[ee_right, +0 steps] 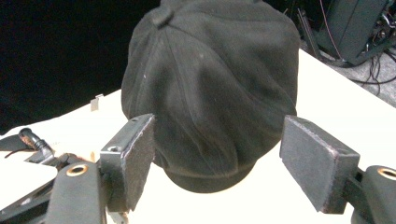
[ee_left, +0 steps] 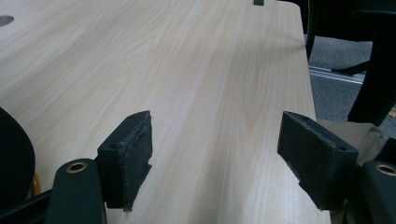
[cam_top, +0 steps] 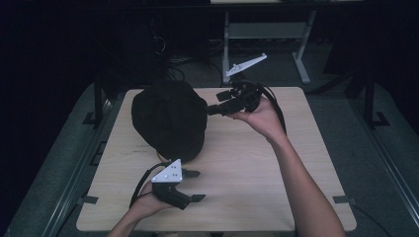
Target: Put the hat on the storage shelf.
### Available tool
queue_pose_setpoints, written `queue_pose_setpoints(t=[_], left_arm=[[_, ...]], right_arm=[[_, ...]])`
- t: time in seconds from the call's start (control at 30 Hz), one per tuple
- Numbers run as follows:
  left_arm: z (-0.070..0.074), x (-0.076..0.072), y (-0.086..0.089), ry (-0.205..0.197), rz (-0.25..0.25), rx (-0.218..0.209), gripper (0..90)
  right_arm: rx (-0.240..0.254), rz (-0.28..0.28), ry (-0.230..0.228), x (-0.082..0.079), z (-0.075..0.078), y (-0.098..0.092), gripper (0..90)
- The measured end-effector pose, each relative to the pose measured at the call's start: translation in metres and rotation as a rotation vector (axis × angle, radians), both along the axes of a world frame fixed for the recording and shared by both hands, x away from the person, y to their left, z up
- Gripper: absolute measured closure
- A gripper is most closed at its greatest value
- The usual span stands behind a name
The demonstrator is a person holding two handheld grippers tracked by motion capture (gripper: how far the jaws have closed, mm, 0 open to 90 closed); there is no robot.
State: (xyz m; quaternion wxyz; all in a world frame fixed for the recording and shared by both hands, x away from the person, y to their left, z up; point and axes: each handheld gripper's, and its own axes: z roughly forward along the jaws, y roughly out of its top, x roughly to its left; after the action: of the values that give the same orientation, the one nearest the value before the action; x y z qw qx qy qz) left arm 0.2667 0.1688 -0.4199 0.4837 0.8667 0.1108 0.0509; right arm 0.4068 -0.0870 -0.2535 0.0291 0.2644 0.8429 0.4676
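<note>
The right gripper (cam_top: 211, 109) hangs over the far half of the worktop (cam_top: 257, 168), aimed sideways at a black cap (cam_top: 169, 120) that sits toward the far left corner. Its jaws stand wide apart with nothing between them; in the right gripper view the cap (ee_right: 210, 88) lies just beyond the pads (ee_right: 317, 161), its short brim facing the camera and its top button at the far side. From above, the jaw tips look very near the cap's right side, though I cannot tell whether they touch it.

The left gripper (cam_top: 195, 186) rests near the front edge, just in front of the cap, jaws likewise spread and empty; its own view shows bare wood (ee_left: 196, 84) between the pads (ee_left: 135, 154).

Risks, as I judge them: the cap is soft and domed, so jaws closing on the crown may only pinch a loose fold, and the fabric could slip out on lifting. A sideways approach could also push the cap across the smooth wood toward the left edge instead of gripping it (nothing braces it from that side). Going for the brim or the stiffer band seems safer. The open span looks narrower than the cap's body, so only an edge or fold will fit.
</note>
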Motion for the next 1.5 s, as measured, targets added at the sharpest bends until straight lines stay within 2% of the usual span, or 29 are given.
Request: queue_pose_setpoints(t=[0.13, 0.43, 0.63, 1.17, 1.27, 1.5], left_arm=[[-0.001, 0.0, 0.0, 0.011, 0.007, -0.008, 26.0], [-0.001, 0.001, 0.001, 0.007, 0.005, -0.002, 26.0], [-0.001, 0.001, 0.001, 0.005, 0.005, 0.006, 26.0], [-0.002, 0.001, 0.001, -0.003, 0.01, 0.02, 26.0], [-0.002, 0.0, 0.0, 0.004, 0.016, 0.009, 26.0], [-0.002, 0.002, 0.002, 0.002, 0.022, 0.015, 26.0]], right_arm=[[0.0, -0.018, 0.01, -0.005, -0.004, -0.01, 25.8], [0.007, -0.053, 0.025, -0.017, -0.013, -0.035, 25.7], [0.007, -0.07, 0.022, -0.025, -0.017, -0.047, 25.5], [0.017, -0.126, 0.05, -0.045, -0.034, -0.077, 25.4], [0.017, -0.135, 0.054, -0.048, -0.037, -0.082, 25.4], [0.023, -0.151, 0.062, -0.056, -0.047, -0.093, 25.1]])
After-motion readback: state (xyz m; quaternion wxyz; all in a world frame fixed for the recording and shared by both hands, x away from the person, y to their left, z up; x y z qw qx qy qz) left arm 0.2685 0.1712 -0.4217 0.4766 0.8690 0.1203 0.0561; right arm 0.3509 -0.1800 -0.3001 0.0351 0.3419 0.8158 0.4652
